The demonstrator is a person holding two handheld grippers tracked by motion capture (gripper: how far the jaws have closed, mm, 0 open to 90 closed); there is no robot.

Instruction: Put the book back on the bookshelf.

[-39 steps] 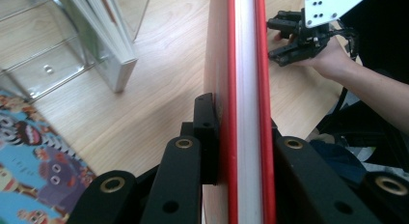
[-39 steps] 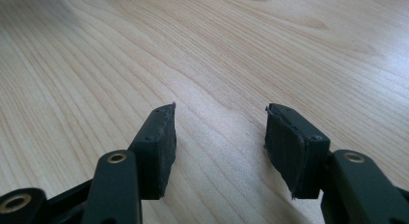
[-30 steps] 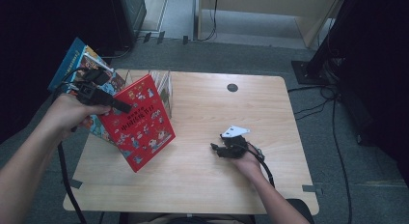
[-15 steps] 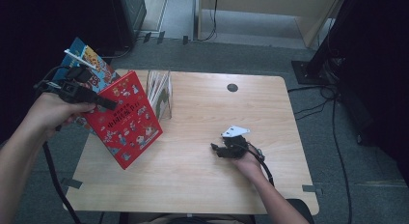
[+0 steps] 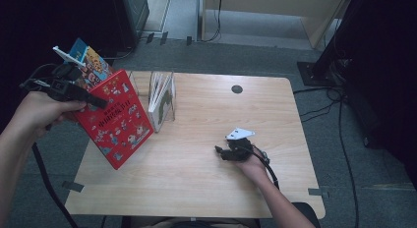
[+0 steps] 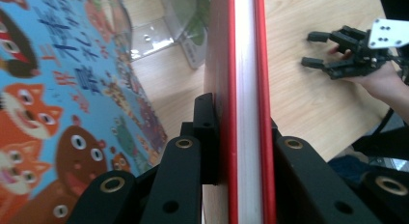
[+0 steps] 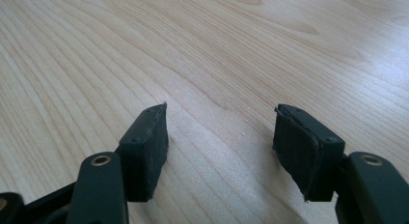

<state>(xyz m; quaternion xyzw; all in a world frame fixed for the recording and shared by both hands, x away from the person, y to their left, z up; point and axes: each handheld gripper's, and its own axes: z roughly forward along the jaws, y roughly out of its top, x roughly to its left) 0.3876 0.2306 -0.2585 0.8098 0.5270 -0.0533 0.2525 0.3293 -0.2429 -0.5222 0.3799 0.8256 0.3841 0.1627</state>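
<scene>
Left gripper [image 5: 101,103]: I had it clamped on the red book [image 5: 118,121], one jaw pressed flat on each cover, seen along the book's edge in the left gripper view [image 6: 239,137].
Red book: I held it raised and tilted over the table's [image 5: 206,188] left edge, its lower corner near the tabletop; whether that corner touched the wood I could not tell. In the left gripper view its white page block [image 6: 248,89] ran straight up between the two red covers.
Blue book [image 5: 87,60]: it stood just behind the red one, beside my left hand [image 5: 42,112], its cartoon animals showing large at the left of the left gripper view [image 6: 58,113]. What carried it I could not make out.
Clear holder [image 5: 164,98]: it stood on the table just right of the red book, with a thin book upright inside it.
Right gripper [image 5: 222,152]: its jaws stood apart with nothing between them, having just widened a little; it lay low on the bare wood at the table's right half, in my right hand [image 5: 251,161], well apart from the books. In the right gripper view both pads [image 7: 150,147] hovered close over the wood grain.
Dark round spot [image 5: 237,89]: it sat on the table's far side, well clear of both hands.
</scene>
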